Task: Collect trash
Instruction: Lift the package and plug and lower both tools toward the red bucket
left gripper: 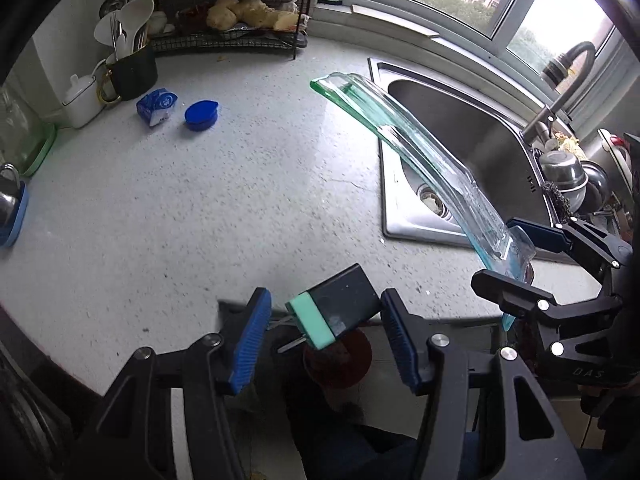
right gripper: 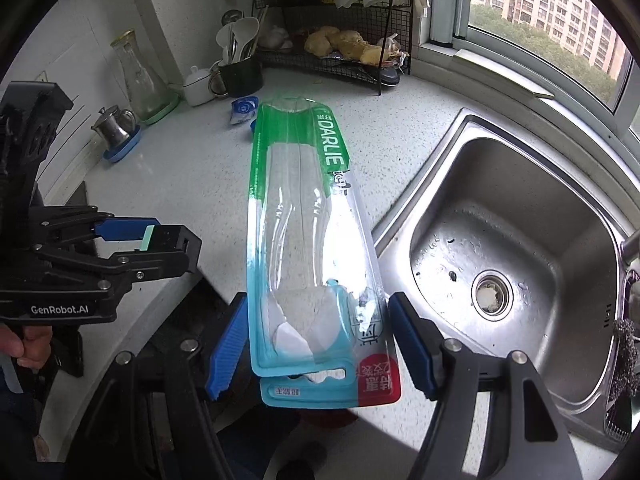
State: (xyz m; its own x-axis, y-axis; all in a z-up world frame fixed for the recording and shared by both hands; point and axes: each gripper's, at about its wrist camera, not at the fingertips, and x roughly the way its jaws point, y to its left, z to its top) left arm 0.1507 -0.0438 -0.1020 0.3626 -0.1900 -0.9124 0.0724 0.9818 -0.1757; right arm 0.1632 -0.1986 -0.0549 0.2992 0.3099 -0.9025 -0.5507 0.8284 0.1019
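My left gripper [left gripper: 326, 334] stands open at the counter's front edge, with a small dark box with a mint-green end [left gripper: 334, 312] loose between its spread fingers, tilted over a red bin [left gripper: 338, 360] below. My right gripper [right gripper: 316, 346] has wide jaws too; a long clear Darlie toothbrush blister pack [right gripper: 304, 216] lies between them and sticks out over the counter. In the left wrist view the pack [left gripper: 404, 148] slants up by the right gripper [left gripper: 520, 256]. A blue wrapper [left gripper: 157, 106] and a blue lid [left gripper: 201, 115] lie far back on the counter.
A steel sink [right gripper: 516, 240] sits to the right with a tap [left gripper: 560, 80]. A wire rack [left gripper: 240, 20], utensil mug [left gripper: 132, 68], white jar [left gripper: 82, 98], glass carafe [right gripper: 140, 76] and small steel pot [right gripper: 114, 128] line the back wall. The speckled counter [left gripper: 180, 208] spreads between.
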